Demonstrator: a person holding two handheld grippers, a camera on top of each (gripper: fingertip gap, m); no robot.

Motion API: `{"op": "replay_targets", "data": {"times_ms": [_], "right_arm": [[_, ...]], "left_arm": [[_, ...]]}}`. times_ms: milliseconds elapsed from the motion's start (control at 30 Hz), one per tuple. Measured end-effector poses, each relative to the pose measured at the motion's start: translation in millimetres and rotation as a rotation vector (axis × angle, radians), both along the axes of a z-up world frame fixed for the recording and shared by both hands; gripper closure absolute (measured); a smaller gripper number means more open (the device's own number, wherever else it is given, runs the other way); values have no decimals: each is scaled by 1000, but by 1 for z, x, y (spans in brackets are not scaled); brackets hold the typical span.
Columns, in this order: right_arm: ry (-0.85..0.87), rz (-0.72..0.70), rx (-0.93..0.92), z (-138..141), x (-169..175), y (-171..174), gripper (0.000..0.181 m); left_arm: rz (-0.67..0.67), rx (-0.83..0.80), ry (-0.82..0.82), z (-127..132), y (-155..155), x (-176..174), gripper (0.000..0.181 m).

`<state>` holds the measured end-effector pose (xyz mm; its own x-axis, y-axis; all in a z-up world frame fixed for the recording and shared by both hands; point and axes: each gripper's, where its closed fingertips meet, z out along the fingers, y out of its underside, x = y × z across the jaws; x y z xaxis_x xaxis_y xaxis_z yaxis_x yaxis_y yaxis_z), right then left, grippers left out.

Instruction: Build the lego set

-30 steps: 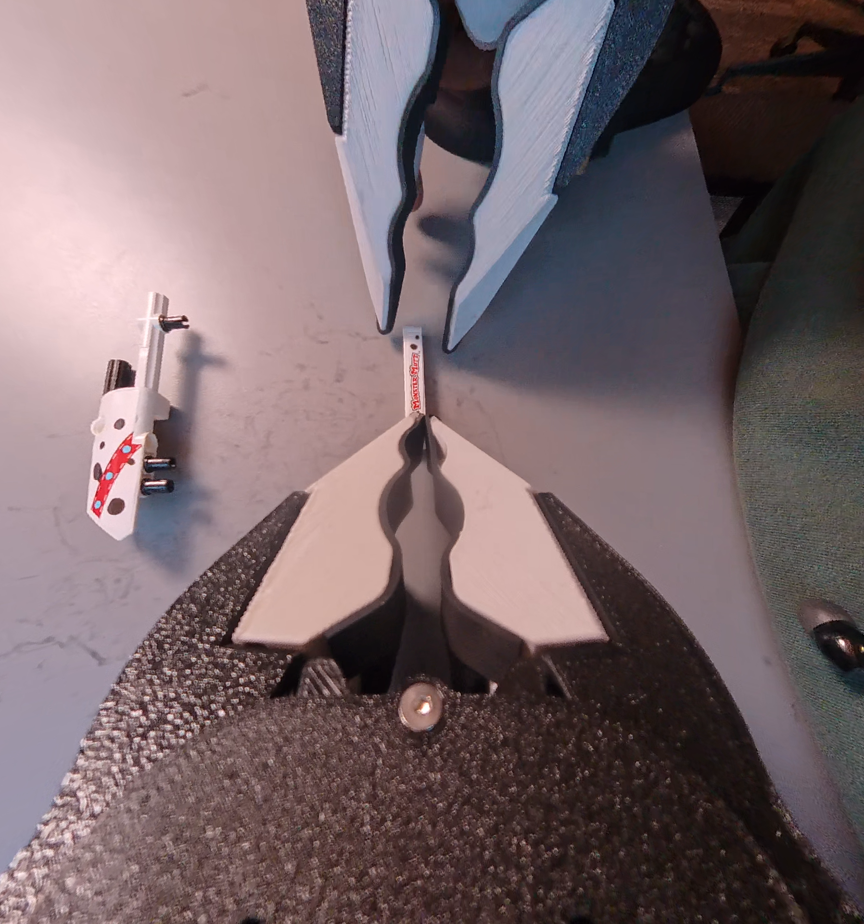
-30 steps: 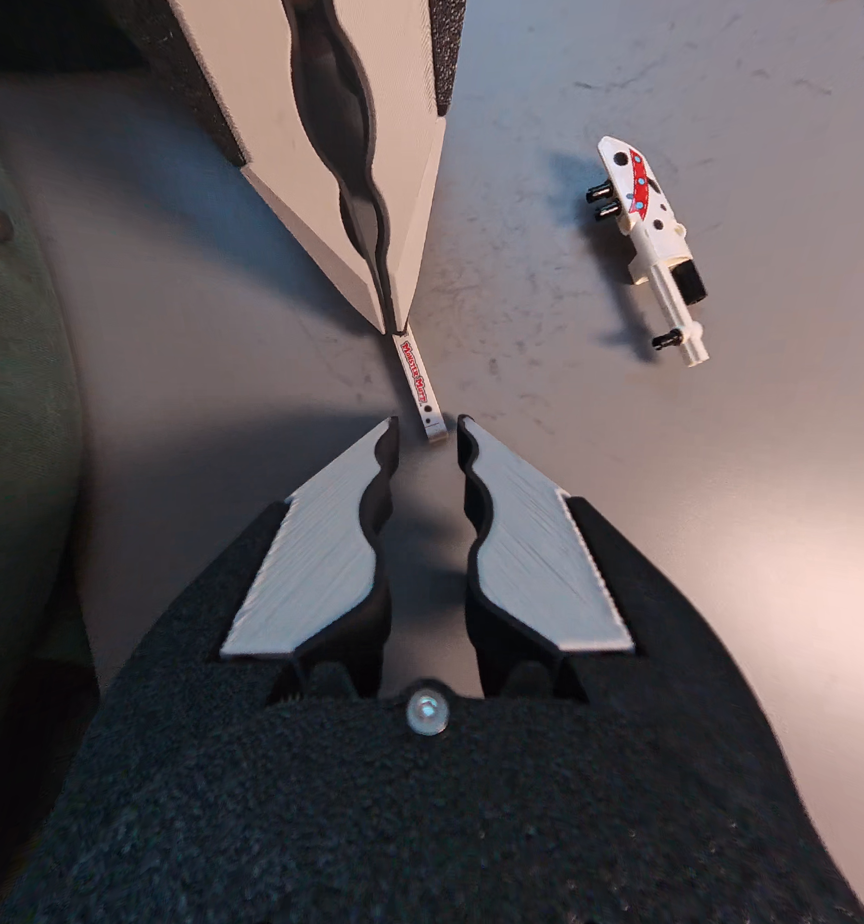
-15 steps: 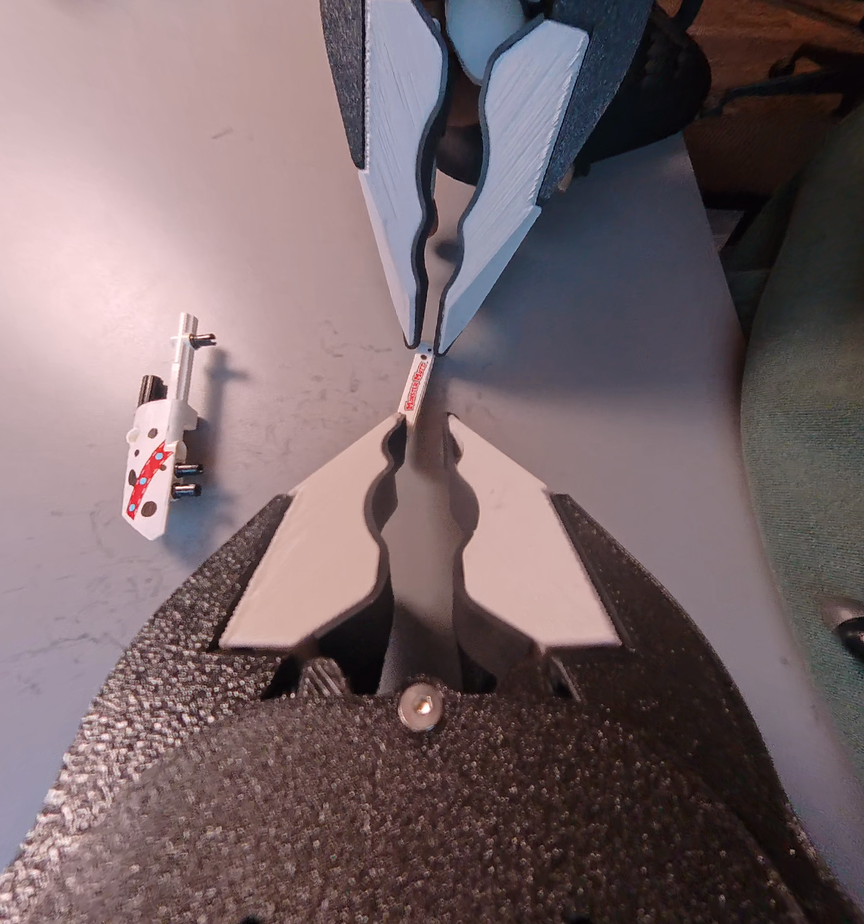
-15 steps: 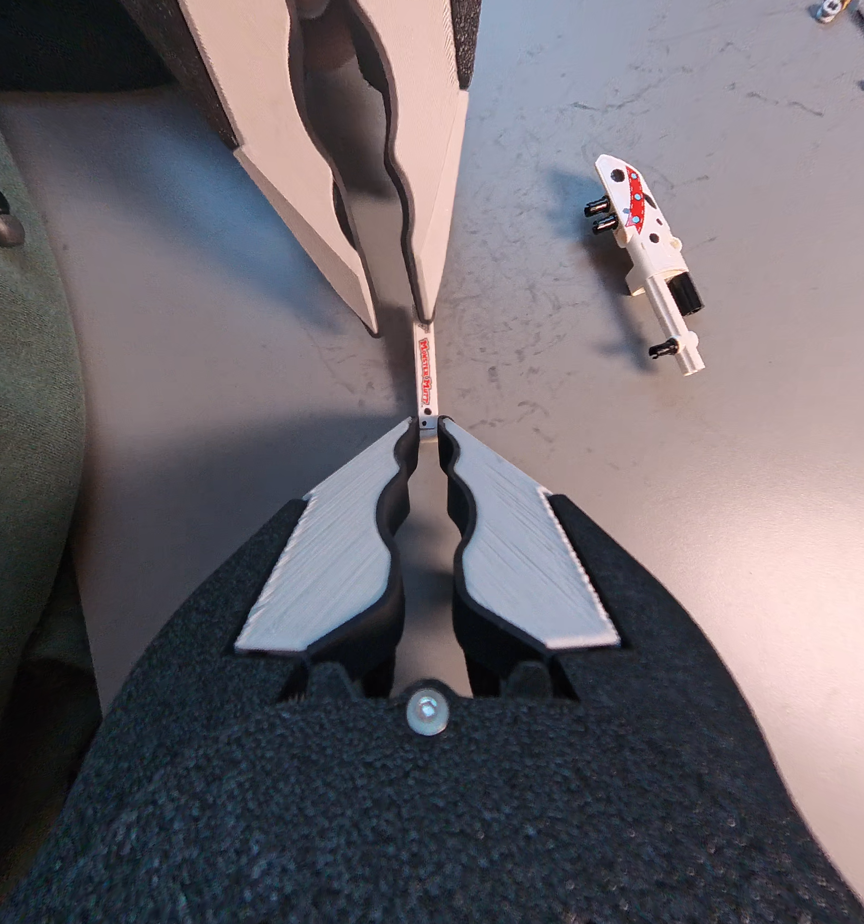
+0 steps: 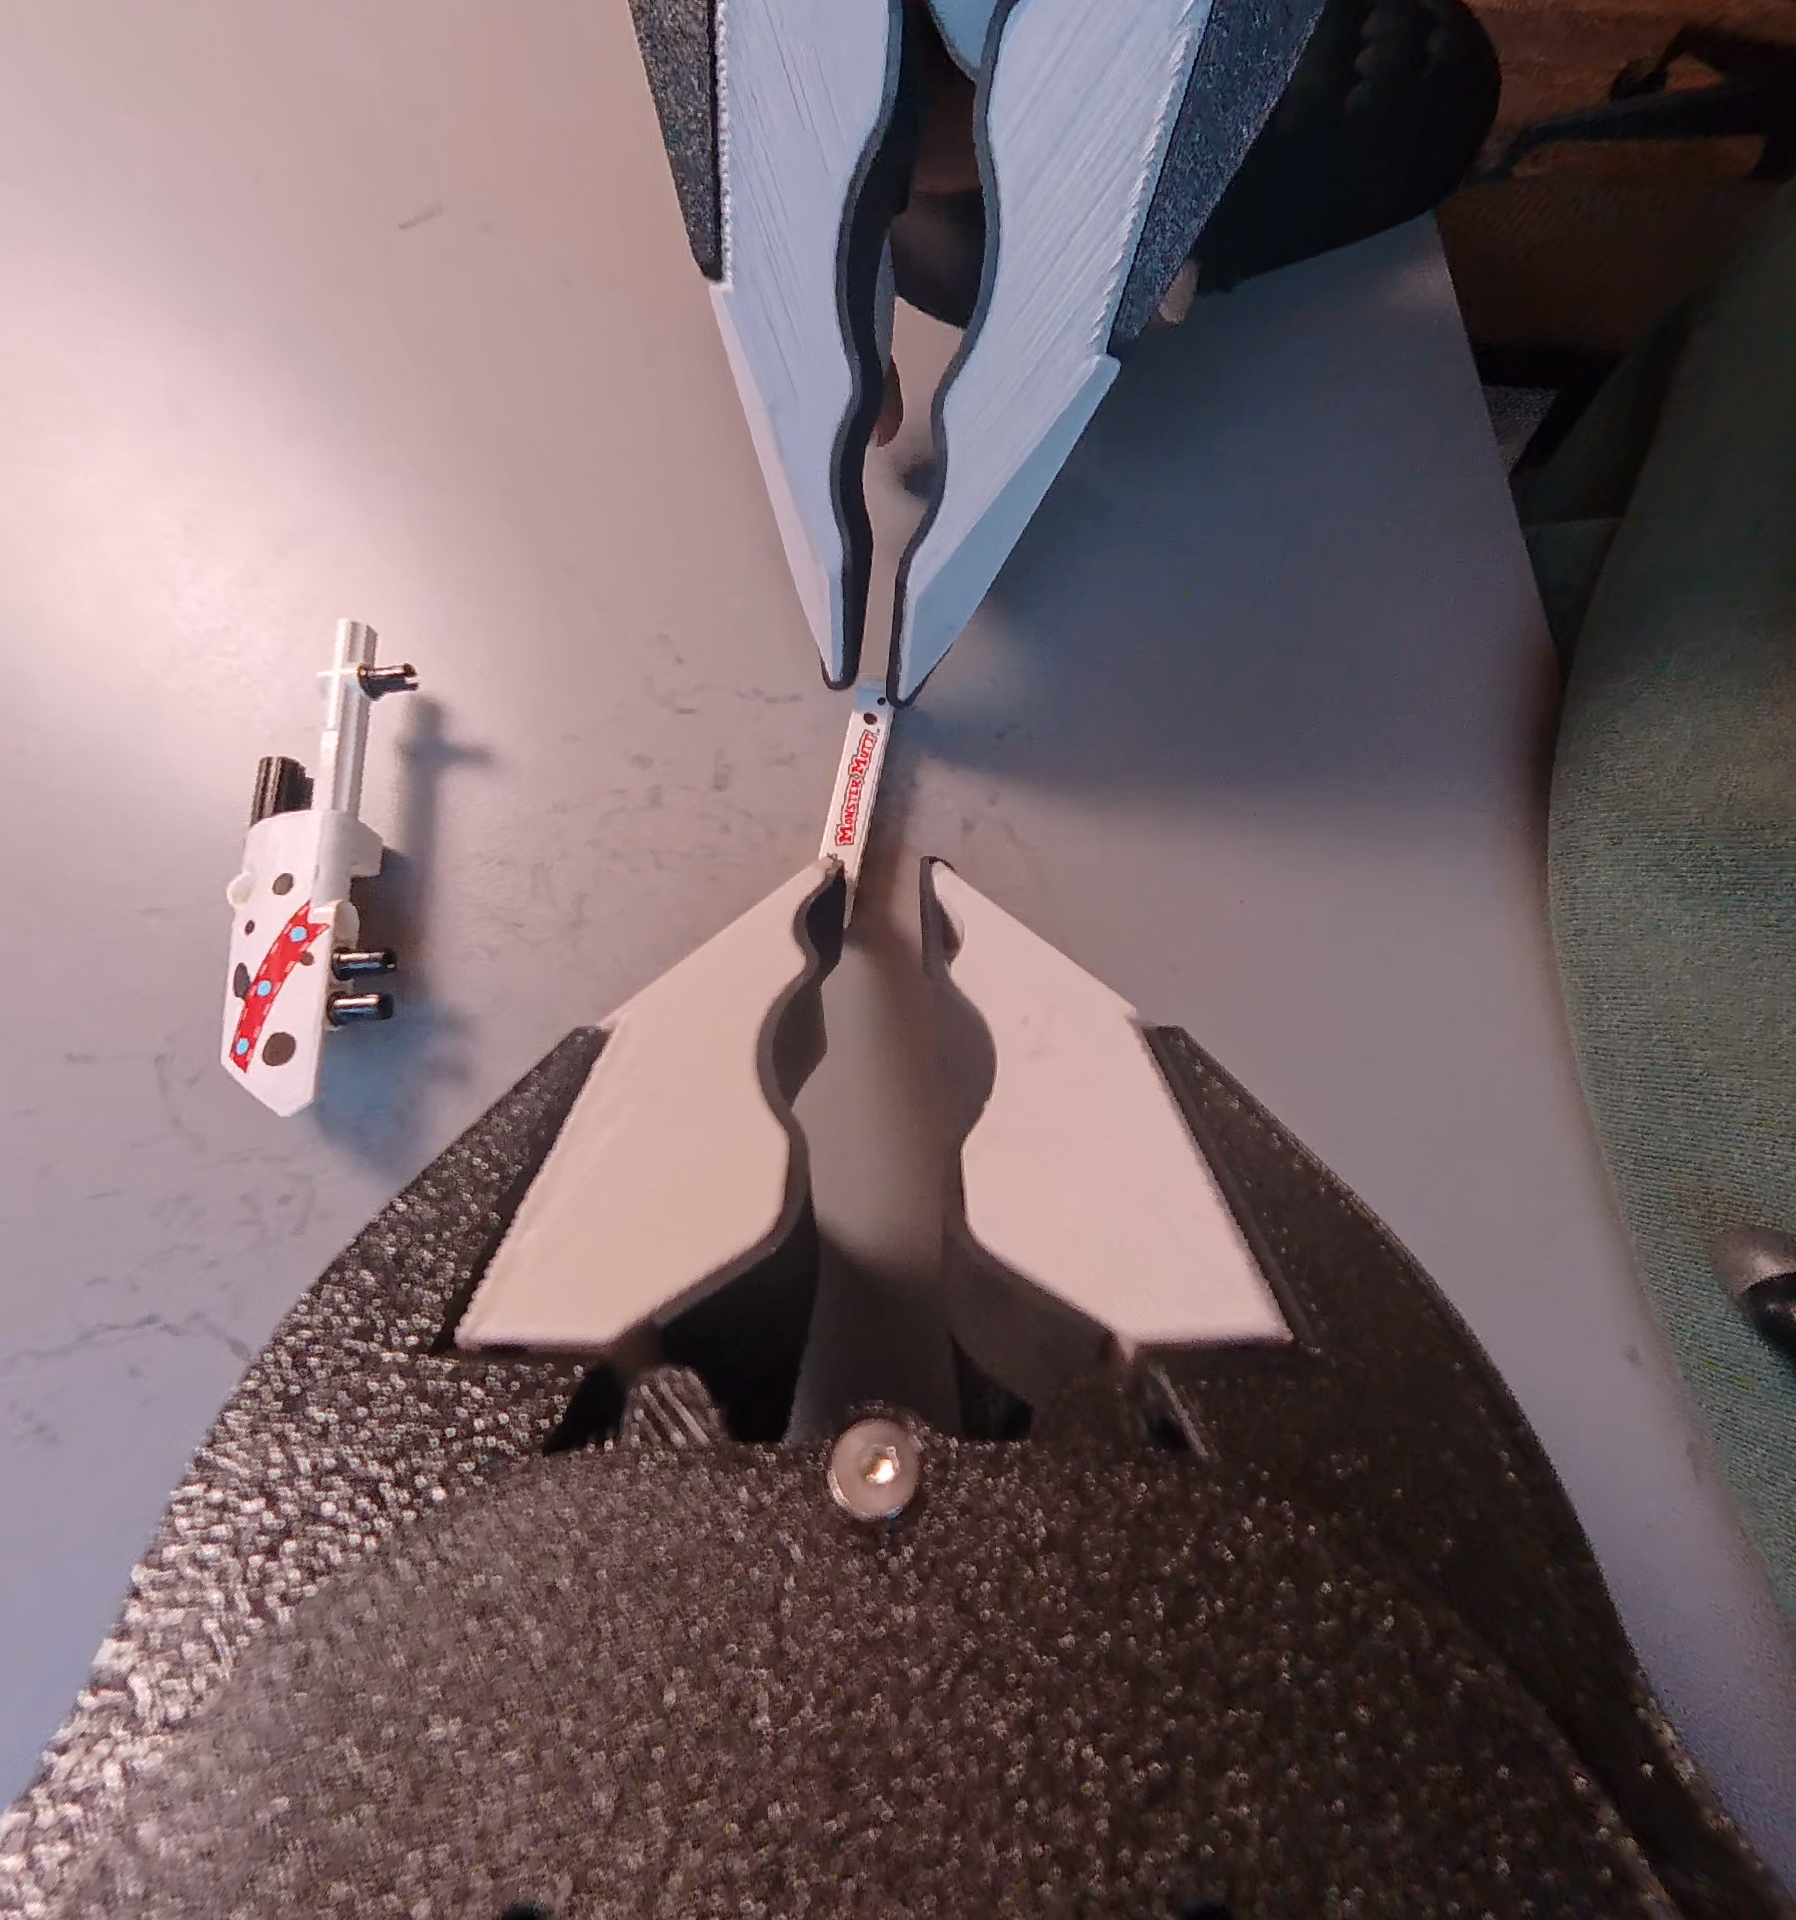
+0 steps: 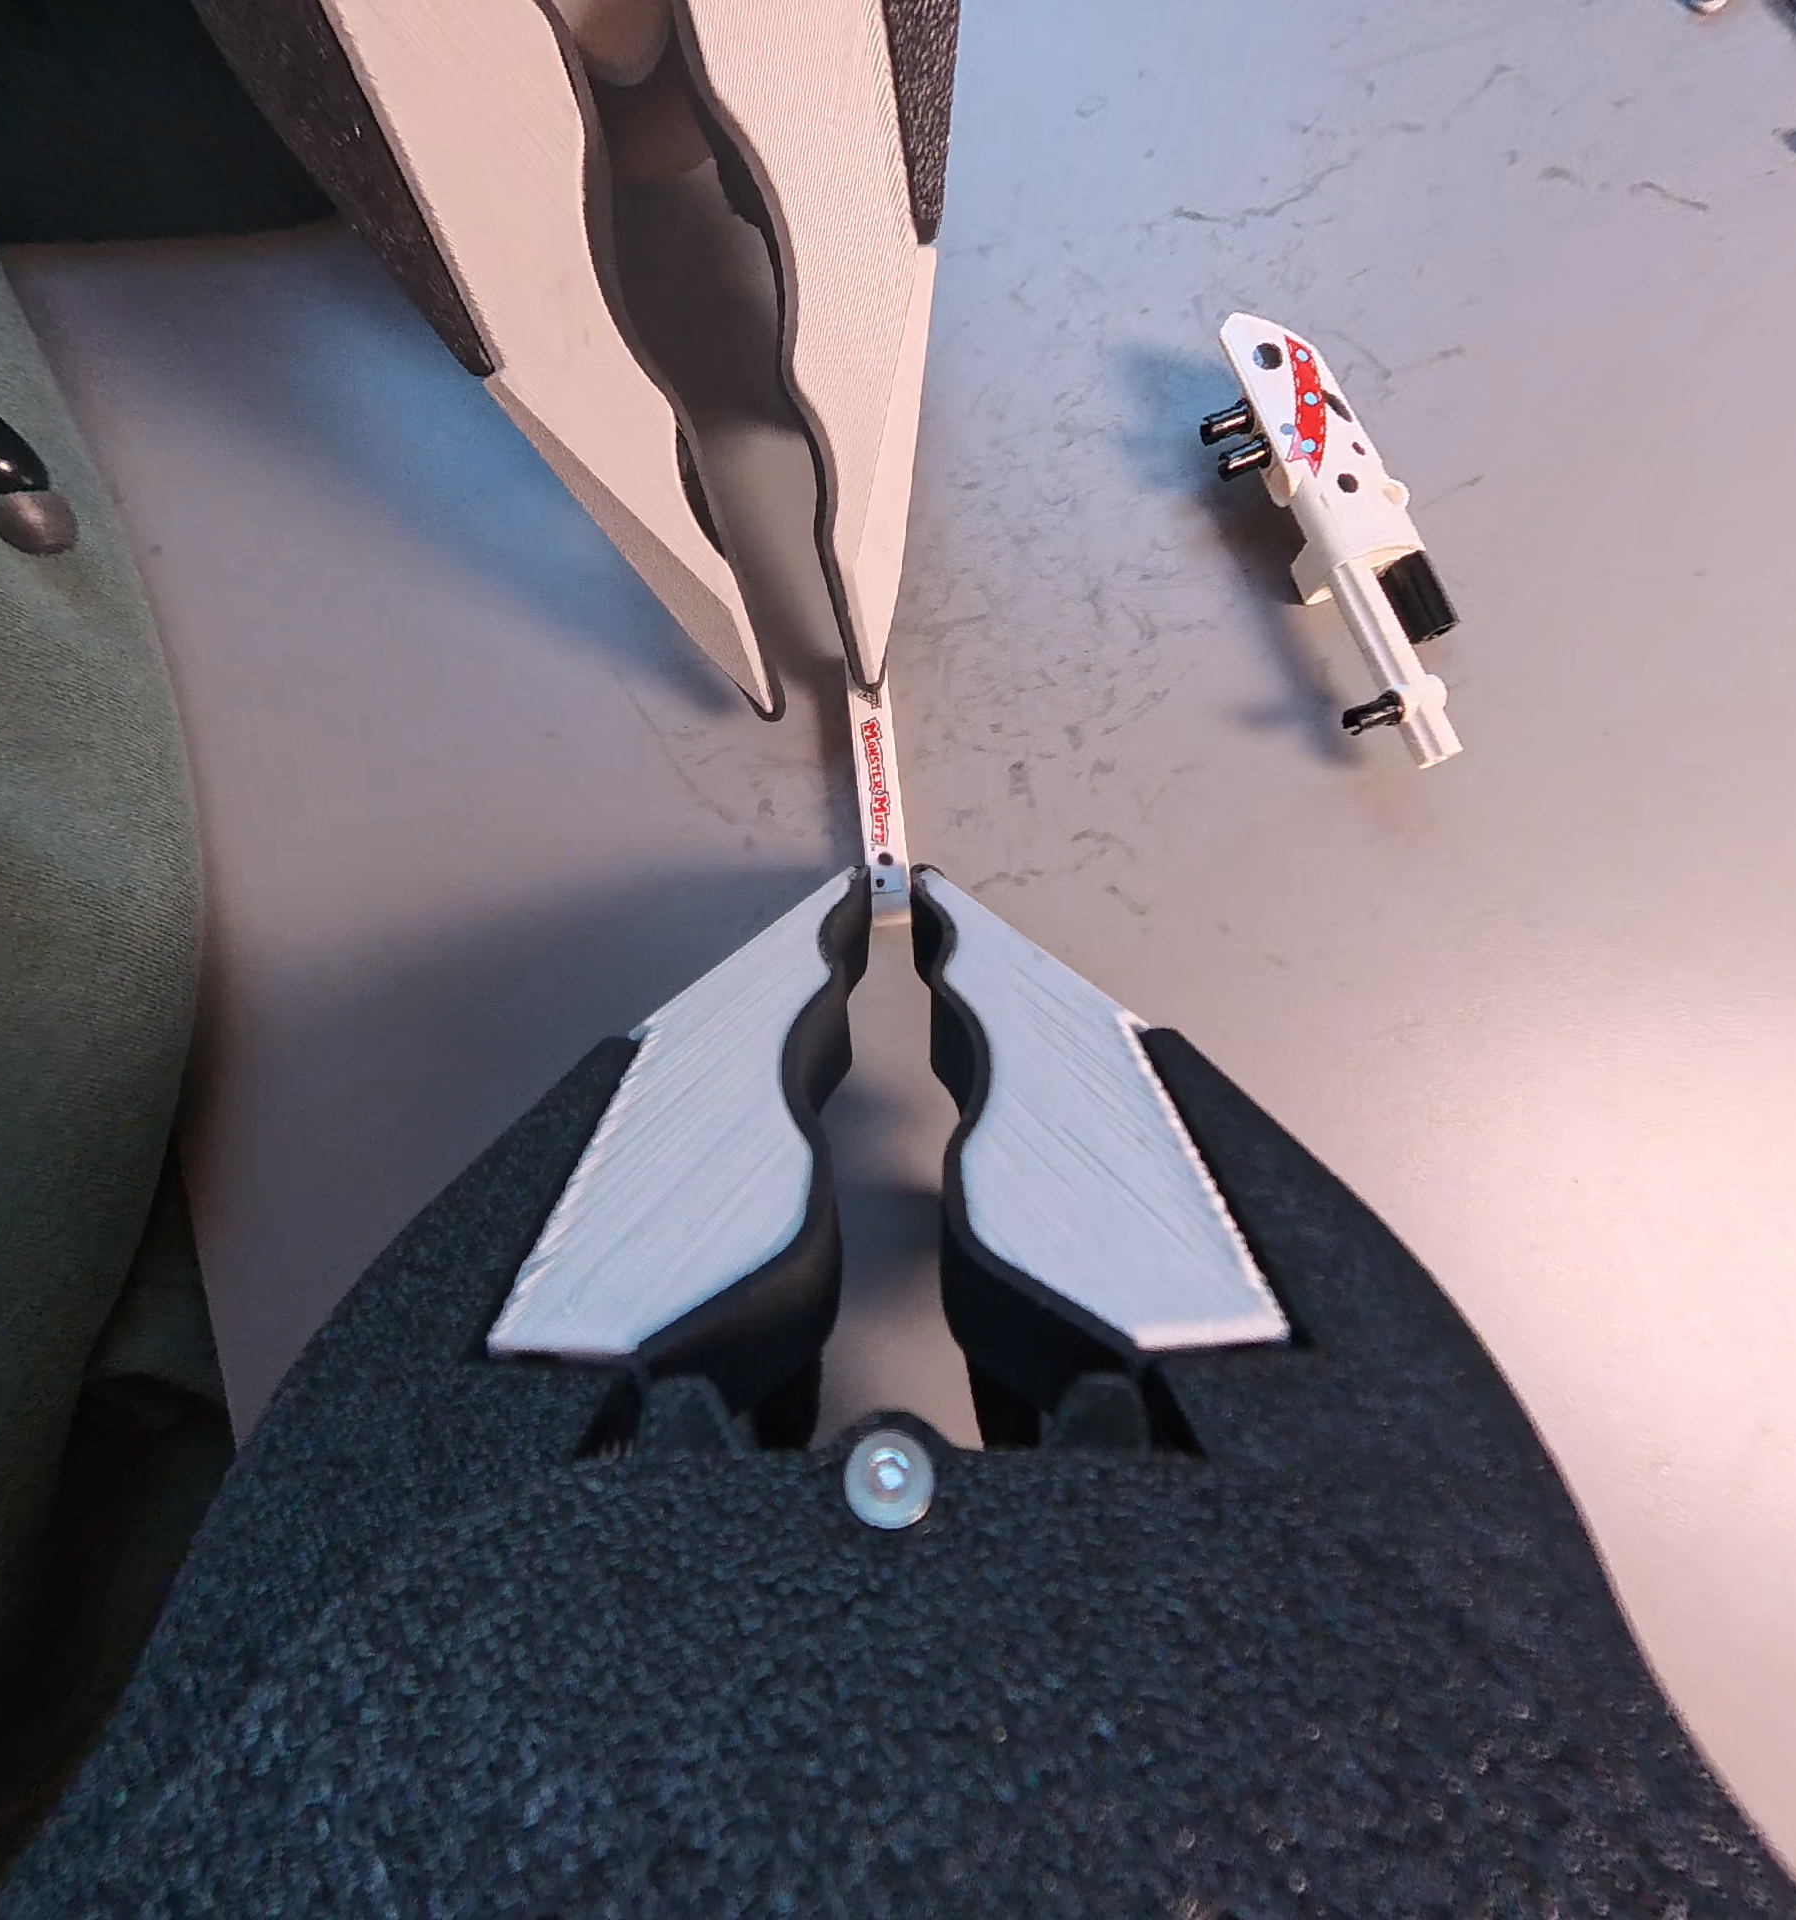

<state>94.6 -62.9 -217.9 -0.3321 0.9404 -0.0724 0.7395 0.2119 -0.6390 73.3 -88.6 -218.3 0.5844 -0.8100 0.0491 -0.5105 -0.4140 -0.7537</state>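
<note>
Scuffed grey tabletop (image 5: 250, 312) fills both wrist views, with a green upholstered chair seat (image 5: 1725, 831) along its edge. At the centre, a thin white lego strip with red lettering (image 5: 856, 784) spans the two tongs. The right gripper (image 6: 889, 894) has its jaws nearly closed, pinching the strip's dotted end. The left gripper (image 5: 878, 873) stands parted, with only its left fingertip (image 5: 821, 883) touching the strip's other end. At nine o'clock in the left wrist view, well apart from both, lies a white lego assembly with black spots, a red band and black pins (image 5: 296, 914); the right wrist view shows it (image 6: 1330, 499) at two o'clock.
</note>
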Motion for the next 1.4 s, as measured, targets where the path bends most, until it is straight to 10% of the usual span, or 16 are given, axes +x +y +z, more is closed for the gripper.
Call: {"op": "replay_targets", "data": {"times_ms": [1400], "right_arm": [[-14, -55, -37, -1, -4, 0, 181]], "left_arm": [[15, 46, 17, 2, 6, -3, 181]]}}
